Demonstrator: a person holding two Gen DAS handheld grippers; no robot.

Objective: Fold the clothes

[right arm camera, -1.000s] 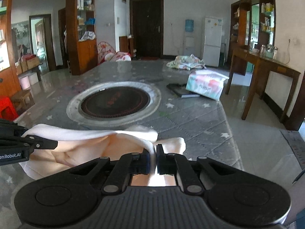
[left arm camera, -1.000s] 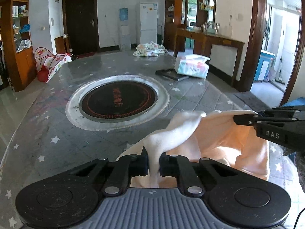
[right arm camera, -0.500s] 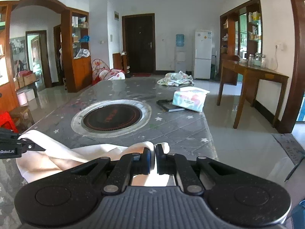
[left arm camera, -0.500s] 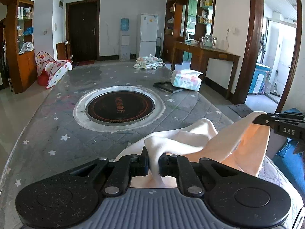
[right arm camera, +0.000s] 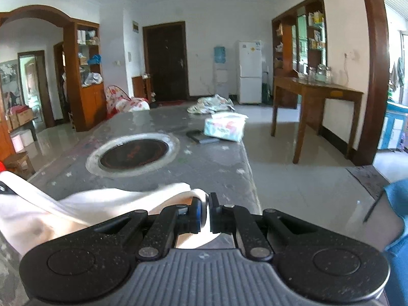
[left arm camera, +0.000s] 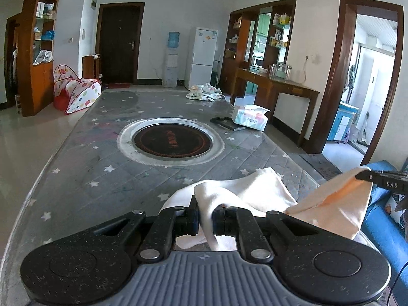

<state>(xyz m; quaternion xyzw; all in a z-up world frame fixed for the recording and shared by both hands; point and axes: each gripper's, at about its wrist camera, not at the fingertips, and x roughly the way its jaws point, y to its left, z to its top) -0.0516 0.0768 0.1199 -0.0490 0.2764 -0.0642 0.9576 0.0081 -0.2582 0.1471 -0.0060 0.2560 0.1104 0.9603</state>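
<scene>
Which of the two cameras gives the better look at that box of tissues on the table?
The left wrist view: the tissue box is sharp there, its torn top and printed side clear. In the right wrist view the box is blurred, its print smeared.

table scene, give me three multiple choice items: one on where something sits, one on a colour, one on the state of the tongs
1. Where does the tissue pack lie relative to the round black cooktop in the left wrist view?
A. beyond it, to the right
B. on top of it
C. nearer the camera, to the left

2. What colour is the garment held over the table?
A. dark blue
B. cream white
C. red

3. What state are the left tongs in?
A. wide open, nothing between them
B. shut on a fold of the garment
C. shut on the tissue pack

Answers:
1 A: the pack sits near the table's right edge, past the cooktop.
2 B: the cloth is pale cream, glowing peach where light passes through.
3 B: a bunched fold is pinched between the pads.
</scene>
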